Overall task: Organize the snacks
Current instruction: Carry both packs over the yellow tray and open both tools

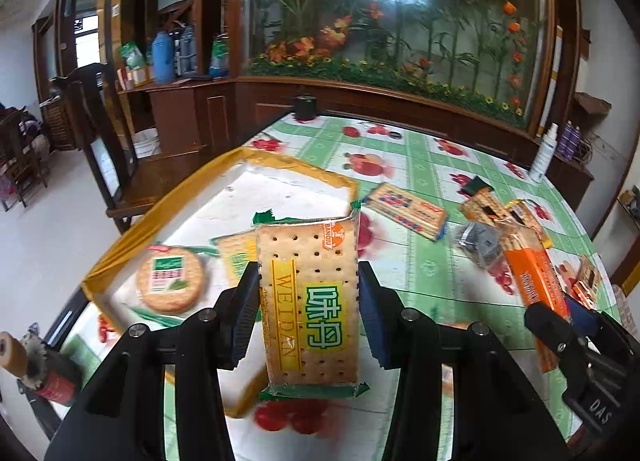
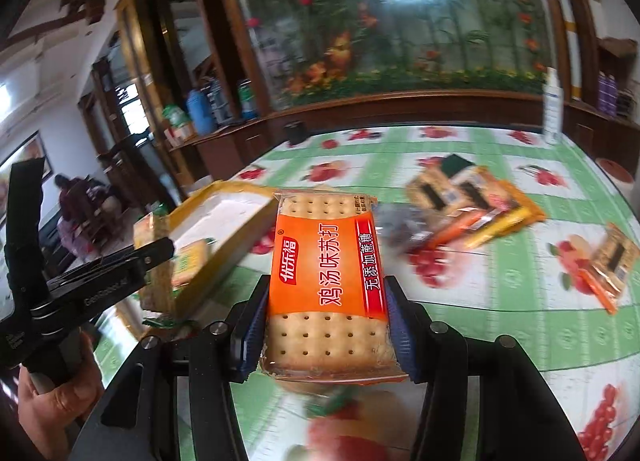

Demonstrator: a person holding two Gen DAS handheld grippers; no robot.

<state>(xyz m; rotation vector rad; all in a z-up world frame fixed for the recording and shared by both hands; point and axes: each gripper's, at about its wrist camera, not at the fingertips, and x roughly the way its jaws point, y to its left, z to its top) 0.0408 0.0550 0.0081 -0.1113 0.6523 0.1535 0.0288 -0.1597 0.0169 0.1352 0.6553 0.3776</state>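
The left gripper pinches a flat green-labelled cracker pack in glossy film, held above the near edge of the yellow-rimmed box, where a round biscuit pack lies. The right gripper clamps an orange cracker pack above the slick fruit-print tablecloth; more crinkly packets lie scattered beyond.

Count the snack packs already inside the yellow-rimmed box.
2: a round cracker pack at its near left, and a green-labelled square cracker pack beside it. The held pack may hide more.
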